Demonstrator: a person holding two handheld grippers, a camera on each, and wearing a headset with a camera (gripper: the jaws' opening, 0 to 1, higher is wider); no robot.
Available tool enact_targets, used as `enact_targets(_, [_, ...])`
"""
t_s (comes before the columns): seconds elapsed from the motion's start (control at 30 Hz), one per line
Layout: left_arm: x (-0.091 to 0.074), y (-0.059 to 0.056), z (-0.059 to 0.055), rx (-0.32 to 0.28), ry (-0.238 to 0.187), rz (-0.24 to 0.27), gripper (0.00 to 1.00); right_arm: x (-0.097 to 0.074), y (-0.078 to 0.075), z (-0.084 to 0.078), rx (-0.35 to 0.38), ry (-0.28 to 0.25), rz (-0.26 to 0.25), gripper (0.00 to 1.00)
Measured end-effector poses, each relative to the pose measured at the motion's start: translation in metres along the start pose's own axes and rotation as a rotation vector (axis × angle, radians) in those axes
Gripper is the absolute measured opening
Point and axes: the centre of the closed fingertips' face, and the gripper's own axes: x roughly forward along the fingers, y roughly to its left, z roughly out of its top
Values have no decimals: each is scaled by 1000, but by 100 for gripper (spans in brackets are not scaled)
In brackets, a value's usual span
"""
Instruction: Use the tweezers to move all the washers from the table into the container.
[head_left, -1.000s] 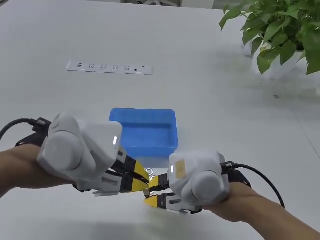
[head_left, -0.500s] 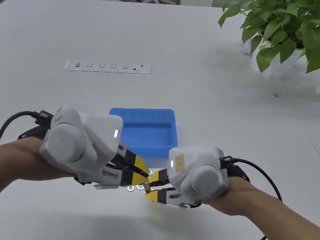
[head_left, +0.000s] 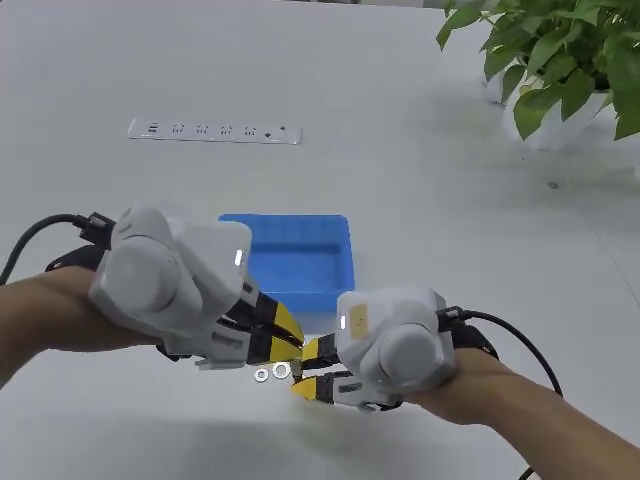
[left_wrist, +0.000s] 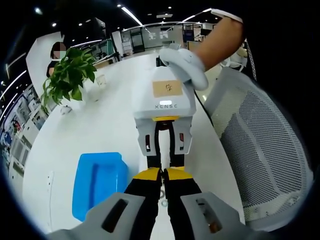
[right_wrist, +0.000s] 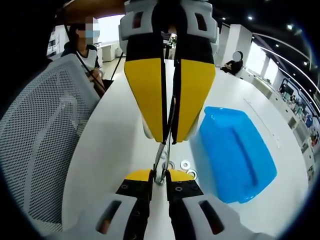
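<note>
L gripper (head_left: 292, 340) & R gripper (head_left: 300, 372): rounded white-grey housings, yellow/black jaws, black cables (head_left: 30, 250) at rear. R one has tan sticker (left_wrist: 167, 88), "XENSE" lettering.

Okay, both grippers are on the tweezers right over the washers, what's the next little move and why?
Probably tip the tweezers down onto a washer. The left gripper and right gripper both seem to pinch the tweezers just above the table. The washer lies loose right below them, not yet picked up, and the blue container waits beside it.
</note>
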Motion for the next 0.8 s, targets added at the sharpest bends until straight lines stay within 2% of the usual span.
enact_targets(0.47, [3, 1, -1, -11, 3, -11, 6, 0, 0, -1, 34, 0, 10, 10])
enact_targets(0.8, [3, 1, 1, -6, 9, -16, 6, -2, 0, -1, 30, 8, 10, 10])
